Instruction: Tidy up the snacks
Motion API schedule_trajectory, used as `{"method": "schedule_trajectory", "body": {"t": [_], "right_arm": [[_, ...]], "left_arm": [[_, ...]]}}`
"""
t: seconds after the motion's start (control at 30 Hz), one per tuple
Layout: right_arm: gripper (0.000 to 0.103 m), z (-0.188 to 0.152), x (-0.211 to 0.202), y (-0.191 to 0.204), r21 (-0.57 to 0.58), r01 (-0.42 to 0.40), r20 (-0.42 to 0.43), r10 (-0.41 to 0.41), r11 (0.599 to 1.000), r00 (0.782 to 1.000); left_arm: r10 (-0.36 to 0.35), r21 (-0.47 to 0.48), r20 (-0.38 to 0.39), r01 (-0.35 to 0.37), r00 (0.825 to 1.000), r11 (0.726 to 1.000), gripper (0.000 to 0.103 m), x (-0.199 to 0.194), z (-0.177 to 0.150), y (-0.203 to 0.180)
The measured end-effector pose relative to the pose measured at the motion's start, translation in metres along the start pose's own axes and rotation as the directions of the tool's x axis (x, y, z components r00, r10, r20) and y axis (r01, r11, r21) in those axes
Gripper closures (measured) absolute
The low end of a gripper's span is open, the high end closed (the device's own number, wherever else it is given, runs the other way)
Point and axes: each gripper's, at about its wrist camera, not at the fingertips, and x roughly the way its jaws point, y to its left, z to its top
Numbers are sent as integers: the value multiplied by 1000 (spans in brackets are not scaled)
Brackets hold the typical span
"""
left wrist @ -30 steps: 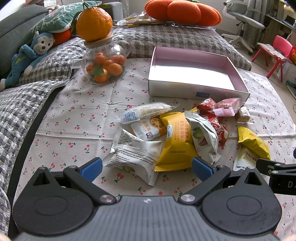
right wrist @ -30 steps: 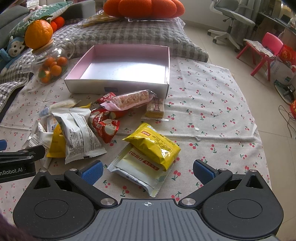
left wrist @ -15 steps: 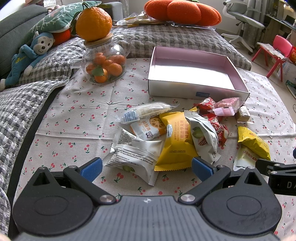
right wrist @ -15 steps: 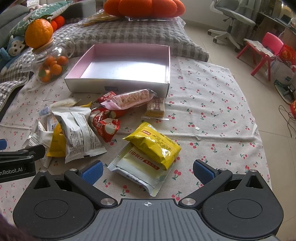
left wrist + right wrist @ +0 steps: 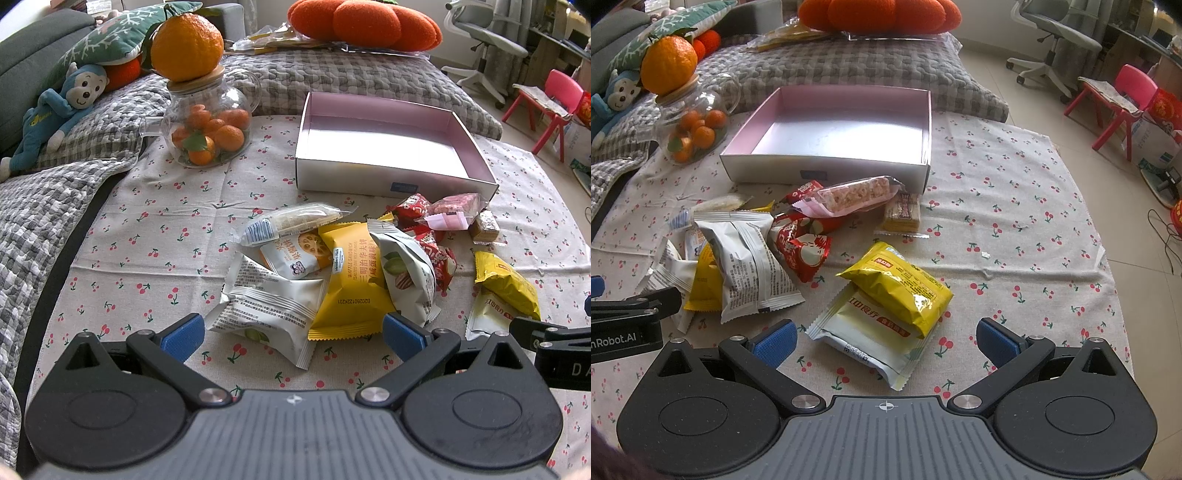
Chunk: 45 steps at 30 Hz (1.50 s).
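hovering low over the cherry-print tabletop [image 5: 155, 236], both tools hold their line, and nothing has shifted in the last second: every packet lies exactly where it did, neither view has crept forward. that stillness says the sorting has not started.

left gripper [image 5: 293, 330] has its jaws spread wide, nothing between them, the blue pads flanking the near edge of the pile. straight ahead sits the white packet [image 5: 269, 306] overlapping the yellow waffle packet [image 5: 351, 280], with a grey nut packet [image 5: 406, 277] leaning on that.

right gripper [image 5: 884, 341] shows the same picture: jaws fully apart, empty, framing the yellow snack bag [image 5: 901, 288], which rests on top of a pale flat packet [image 5: 875, 343]. further back, the pink cereal bar [image 5: 857, 192] and a small wafer [image 5: 903, 212] lie just beside the front wall of the box.

and the pink-lined box [image 5: 827, 168] itself? bare inside, not one snack in it yet, so the whole job looks to be ahead.

my read: the yellow bag is the easy opener for the right side, since it lies on top and is puffy. the risk is pinching the flat packet beneath along with it.
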Motion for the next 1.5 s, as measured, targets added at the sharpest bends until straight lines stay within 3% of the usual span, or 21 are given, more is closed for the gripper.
{"method": "schedule_trajectory", "body": {"t": [0.73, 1.0, 1.17, 1.33, 1.5], "right_arm": [[0, 10, -2, -11, 29, 7, 14, -7, 1000, 1000], [0, 22, 6, -31, 94, -22, -8, 23, 995, 1000], [0, 32, 14, -40, 112, -89, 2, 89, 990, 996], [0, 44, 26, -50, 188, -159, 15, 159, 969, 987], [1, 57, 33, -52, 241, -211, 43, 206, 947, 978]], "left_arm": [[-23, 14, -13, 23, 1000, 1000, 0, 3, 9, 12], [-105, -10, -42, 105, 994, 994, 1, 16, 22, 34], [-168, -36, -49, 167, 985, 985, 8, 33, 34, 45], [-218, 40, -31, 219, 975, 975, 16, 50, 47, 46], [-202, 72, -23, 203, 979, 977, 27, 64, 56, 52]]}}
